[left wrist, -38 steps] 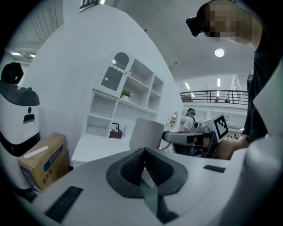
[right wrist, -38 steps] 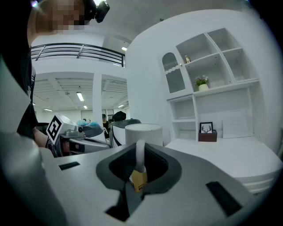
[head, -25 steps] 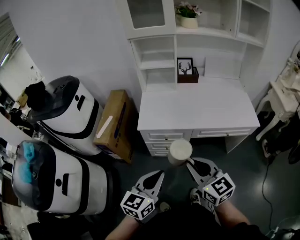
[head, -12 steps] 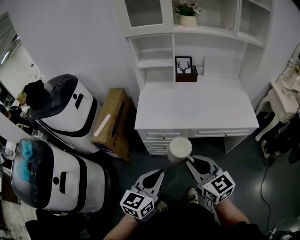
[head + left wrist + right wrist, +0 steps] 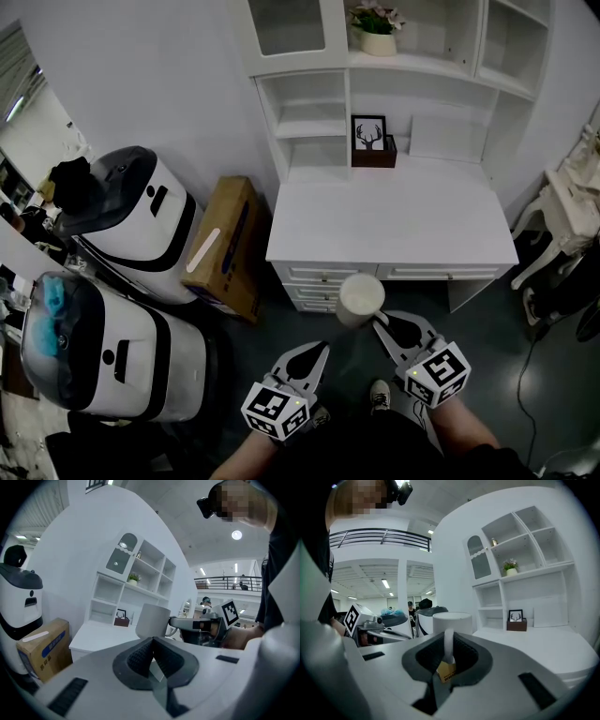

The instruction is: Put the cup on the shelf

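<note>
The right gripper had the cup by its handle, jaws closed tight on it. The white cup rode upright in the air, just in front of the desk. The left gripper had its jaws pressed together with nothing between them, low beside the right. The shelf stood at the desk's back, a framed picture at its foot.

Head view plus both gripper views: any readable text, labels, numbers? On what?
No text reads clearly.
Cardboard box: blue print on its side, too blurred to read.
Yellow tag under the cup handle: dark print, too small to read.
Marker cubes: square patterns only, no words.
</note>
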The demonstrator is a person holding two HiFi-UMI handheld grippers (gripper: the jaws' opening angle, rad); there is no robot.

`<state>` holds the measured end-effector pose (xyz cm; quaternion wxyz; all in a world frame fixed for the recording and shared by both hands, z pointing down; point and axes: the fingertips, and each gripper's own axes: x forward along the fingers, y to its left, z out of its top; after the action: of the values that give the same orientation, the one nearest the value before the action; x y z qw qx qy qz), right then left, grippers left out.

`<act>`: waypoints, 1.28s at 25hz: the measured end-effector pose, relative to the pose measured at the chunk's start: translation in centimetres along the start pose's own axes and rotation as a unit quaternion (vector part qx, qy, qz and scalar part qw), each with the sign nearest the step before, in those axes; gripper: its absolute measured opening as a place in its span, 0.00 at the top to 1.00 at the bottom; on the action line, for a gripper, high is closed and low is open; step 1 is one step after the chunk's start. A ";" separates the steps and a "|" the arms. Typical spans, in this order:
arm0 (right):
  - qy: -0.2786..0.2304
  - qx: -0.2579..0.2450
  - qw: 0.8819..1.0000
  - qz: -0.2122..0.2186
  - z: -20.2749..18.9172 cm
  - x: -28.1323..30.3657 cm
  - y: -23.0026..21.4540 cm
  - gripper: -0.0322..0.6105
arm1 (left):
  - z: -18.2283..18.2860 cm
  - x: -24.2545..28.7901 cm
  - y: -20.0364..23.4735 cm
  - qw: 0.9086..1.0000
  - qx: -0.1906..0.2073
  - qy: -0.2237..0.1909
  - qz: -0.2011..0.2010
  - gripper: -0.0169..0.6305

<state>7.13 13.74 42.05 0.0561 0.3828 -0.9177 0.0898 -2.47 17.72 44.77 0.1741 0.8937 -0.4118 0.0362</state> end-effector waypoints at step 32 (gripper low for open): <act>-0.003 -0.006 0.998 0.060 1.1 -0.4 -9.3 0.90 | -0.8 8.5 -3.4 0.998 -0.022 -0.003 0.057 0.97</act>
<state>14.00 7.38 41.99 0.0503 0.3267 -0.9399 0.0860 5.77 13.88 46.35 0.1901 0.8647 -0.4636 0.0341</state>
